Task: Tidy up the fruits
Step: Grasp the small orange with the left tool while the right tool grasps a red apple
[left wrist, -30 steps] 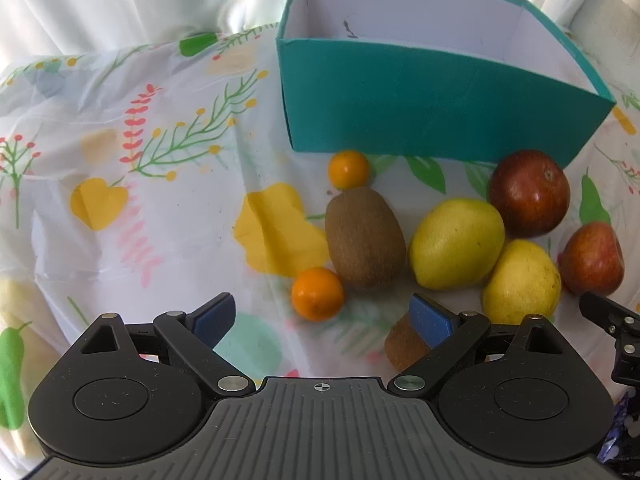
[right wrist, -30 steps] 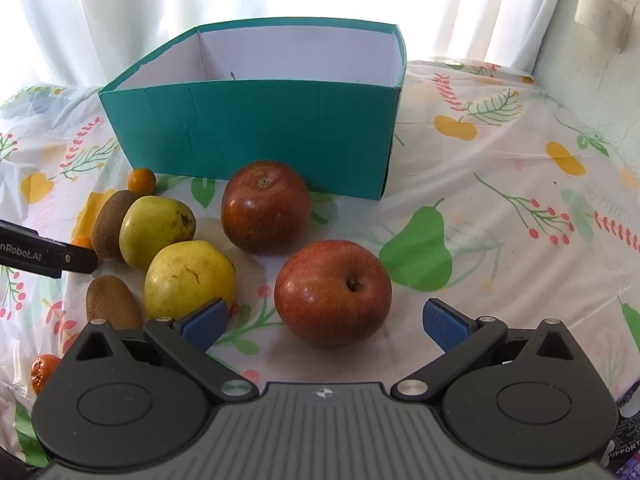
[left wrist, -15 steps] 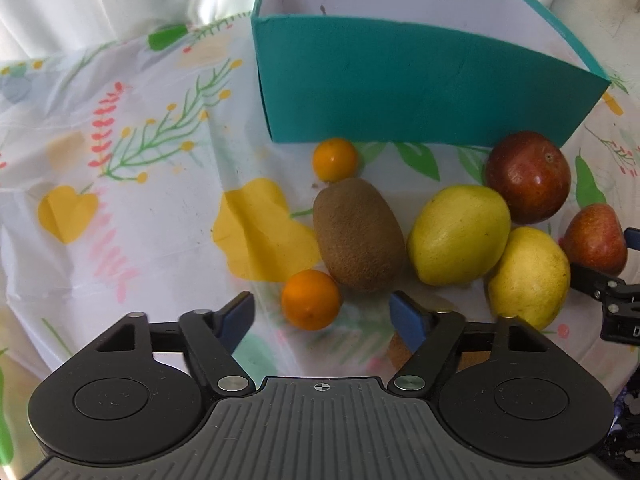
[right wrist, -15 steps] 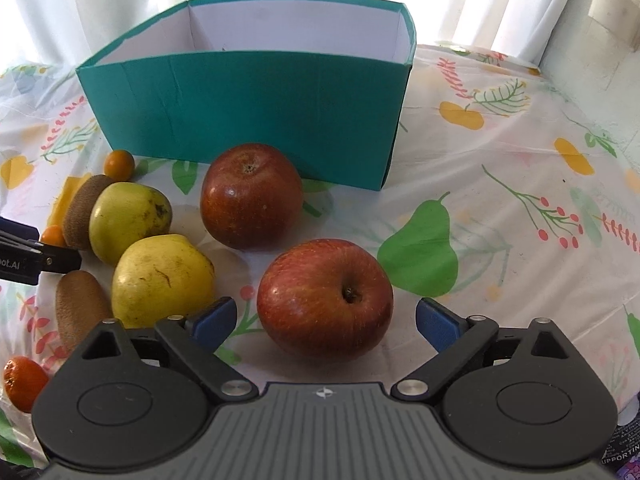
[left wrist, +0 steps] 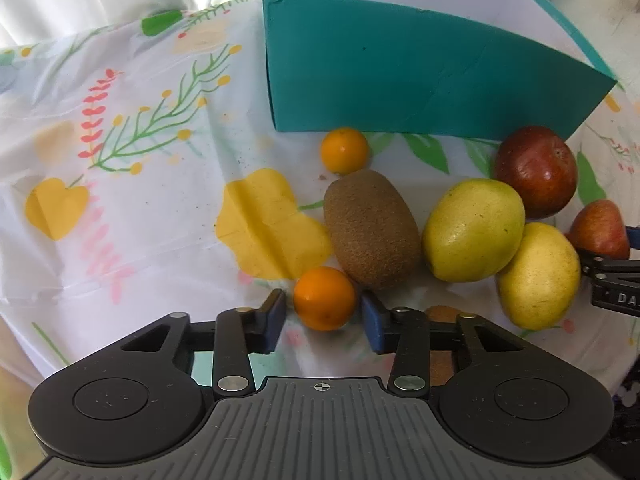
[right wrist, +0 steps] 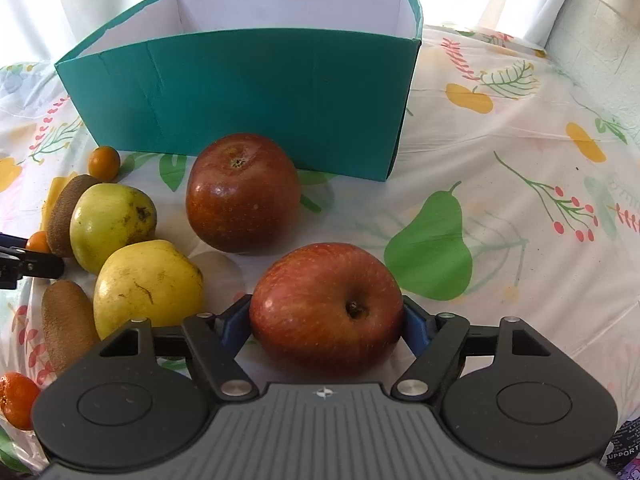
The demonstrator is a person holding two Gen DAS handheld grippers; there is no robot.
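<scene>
Fruit lies scattered on your flower-printed tablecloth (left wrist: 132,216) in front of the teal box (left wrist: 400,80), which stands open-topped with white inner walls.

Starting at the left, your left gripper (left wrist: 323,317) points steeply down at a small orange (left wrist: 324,298). Its jaws have just been closing, and the orange sits between the blue pads (left wrist: 276,316); the pads look to be at its sides, though a sliver of cloth shows on the left, so you cannot be sure both press on it. Just beyond that orange lies a kiwi (left wrist: 372,228), touching it, and a second small orange (left wrist: 344,150) rests near the box's front wall. Right of the kiwi two yellow-green fruits (left wrist: 474,230) lean against each other, with a dark red apple (left wrist: 536,170) behind them, close to the box. Another kiwi (right wrist: 68,324) lies beside the nearer yellow fruit, and a further orange (right wrist: 16,400) sits at the cloth's left edge in the right wrist view.

Farther right, your right gripper (right wrist: 326,326) has a lighter red apple (right wrist: 326,312) between its pads, stem hollow facing up and toward you. Its jaws have just been closing too, and both blue pads (right wrist: 414,326) now meet the apple's flanks while it rests on the cloth. To the right of it, the cloth shows a printed green pear (right wrist: 436,240).
</scene>
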